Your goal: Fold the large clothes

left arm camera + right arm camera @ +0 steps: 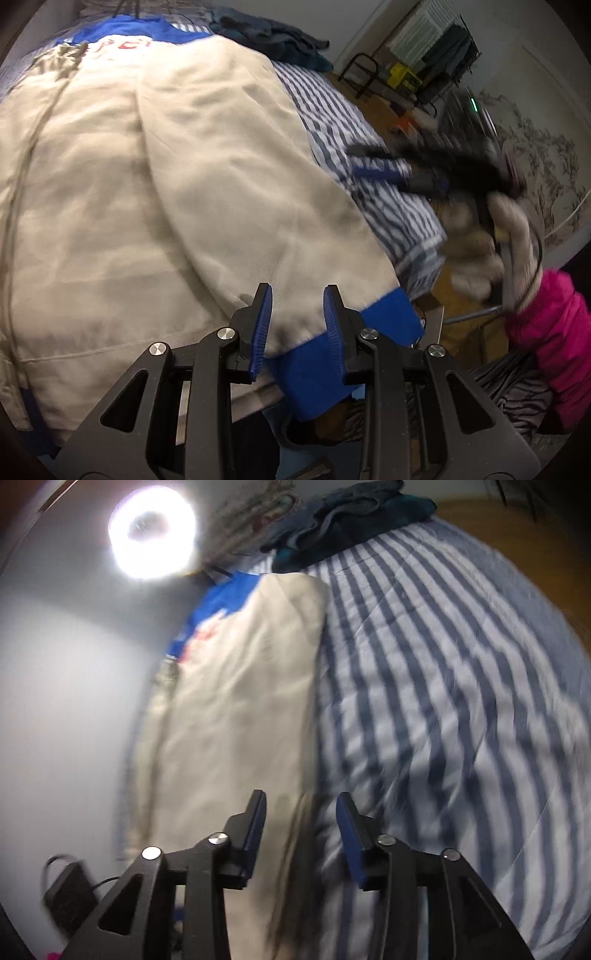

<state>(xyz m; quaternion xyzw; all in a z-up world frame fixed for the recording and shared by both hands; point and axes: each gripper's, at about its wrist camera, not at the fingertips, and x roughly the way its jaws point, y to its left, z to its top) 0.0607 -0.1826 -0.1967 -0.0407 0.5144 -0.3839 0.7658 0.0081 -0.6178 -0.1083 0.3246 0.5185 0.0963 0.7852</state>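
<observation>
The cream jacket (155, 192) lies flat on the striped bed (443, 701), its sleeve laid over the body and the blue cuff (314, 354) at the jacket's near hem. My left hand-held gripper (297, 317) stands part open astride that cuff, pads apparently not pressing; my right hand-held gripper (301, 827) hangs open and empty over the jacket's folded right edge. To fold well, I judge both should take the near hem evenly, then lift together.

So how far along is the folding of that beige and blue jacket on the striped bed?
Done: the beige jacket lies on the striped bedding with its sleeve folded over the body. In hand: the left tool straddles the blue cuff; the right tool is open and empty. Left: the crosswise folds, since the jacket lies full length.
</observation>
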